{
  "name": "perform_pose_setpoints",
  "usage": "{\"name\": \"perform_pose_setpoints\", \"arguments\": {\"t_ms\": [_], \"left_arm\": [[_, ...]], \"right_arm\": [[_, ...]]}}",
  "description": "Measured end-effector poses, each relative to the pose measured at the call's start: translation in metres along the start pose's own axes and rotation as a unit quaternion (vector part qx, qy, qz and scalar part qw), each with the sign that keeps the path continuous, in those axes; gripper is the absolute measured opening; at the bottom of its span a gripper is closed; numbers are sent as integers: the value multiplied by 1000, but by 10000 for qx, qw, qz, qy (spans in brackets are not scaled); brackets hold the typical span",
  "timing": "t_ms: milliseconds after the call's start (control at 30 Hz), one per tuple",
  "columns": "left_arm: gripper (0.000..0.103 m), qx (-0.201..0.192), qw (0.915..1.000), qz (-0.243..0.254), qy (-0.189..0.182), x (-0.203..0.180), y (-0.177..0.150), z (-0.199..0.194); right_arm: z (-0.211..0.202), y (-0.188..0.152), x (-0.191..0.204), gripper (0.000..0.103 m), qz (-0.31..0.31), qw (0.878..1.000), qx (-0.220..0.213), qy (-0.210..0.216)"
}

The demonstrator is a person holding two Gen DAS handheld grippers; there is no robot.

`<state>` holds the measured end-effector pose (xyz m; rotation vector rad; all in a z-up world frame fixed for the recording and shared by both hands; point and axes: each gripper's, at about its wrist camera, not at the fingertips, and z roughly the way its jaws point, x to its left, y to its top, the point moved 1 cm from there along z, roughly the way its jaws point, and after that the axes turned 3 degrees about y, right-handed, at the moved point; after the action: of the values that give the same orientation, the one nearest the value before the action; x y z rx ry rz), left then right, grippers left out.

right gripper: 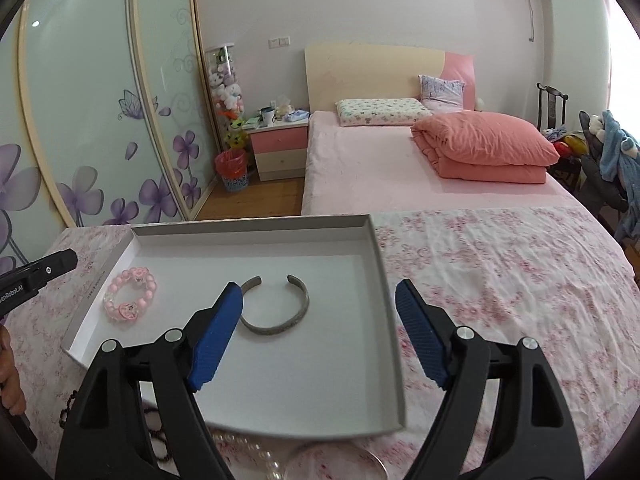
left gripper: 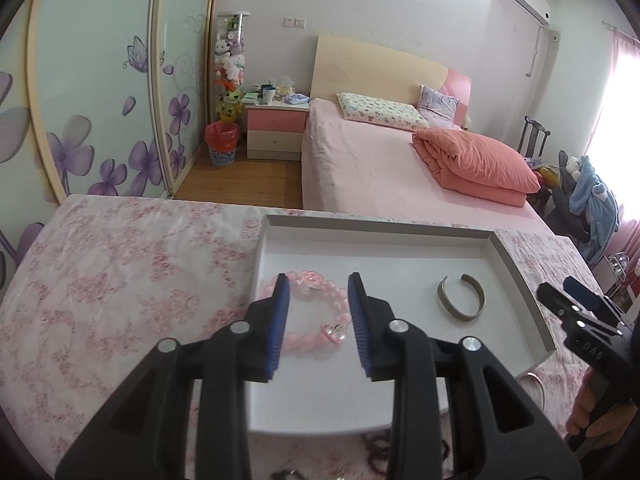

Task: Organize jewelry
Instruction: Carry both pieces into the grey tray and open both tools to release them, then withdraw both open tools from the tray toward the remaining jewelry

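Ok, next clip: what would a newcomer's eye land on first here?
Probably the shallow white tray on the pink floral tablecloth, holding a pink bead bracelet near its left wall and an open grey metal bangle toward the middle. Next, the blue-padded fingers: the left gripper hangs over the bracelet, the right gripper is spread wide. Behind them lies a pink bed.

a surface (right gripper: 500,280) is covered by a creased cloth (left gripper: 120,280) printed with pink blossoms. a shallow white tray (right gripper: 376,256) is set directly on the cloth. at the near edge, beside the tray, dark beads (right gripper: 68,404), a string of pale pearls (right gripper: 256,452) and a thin ring-shaped bangle (left gripper: 538,390) are laid on the cloth, each only partly seen.
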<state>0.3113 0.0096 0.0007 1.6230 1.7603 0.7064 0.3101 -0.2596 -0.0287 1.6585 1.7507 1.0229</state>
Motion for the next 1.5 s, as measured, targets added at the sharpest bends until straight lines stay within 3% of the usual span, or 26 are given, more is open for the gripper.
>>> {"name": "perform_pose_setpoints", "arguments": {"t_ms": [233, 733, 1033, 1267, 1333, 1367, 1500], "left_arm": [[37, -69, 9999, 70, 99, 21, -25, -31], [52, 389, 9988, 312, 29, 42, -113, -60], [62, 458, 9973, 571, -90, 32, -128, -65], [63, 561, 9957, 725, -137, 24, -138, -62], [63, 558, 9954, 770, -150, 22, -139, -63], [63, 550, 9951, 802, -160, 19, -139, -63], [63, 565, 9945, 858, -202, 14, -141, -63]], "right_arm": [[-27, -28, -16, 79, -15, 9999, 109, -30], [-37, -114, -9, 79, -569, 9908, 1225, 65], [-21, -111, -4, 82, -587, 9887, 1381, 11], [-8, -102, -8, 82, -500, 9889, 1400, 8], [-7, -101, -8, 80, -513, 9889, 1391, 39], [-8, -101, -7, 71, -543, 9892, 1359, 76], [-11, -102, -9, 70, -515, 9895, 1349, 18]]}}
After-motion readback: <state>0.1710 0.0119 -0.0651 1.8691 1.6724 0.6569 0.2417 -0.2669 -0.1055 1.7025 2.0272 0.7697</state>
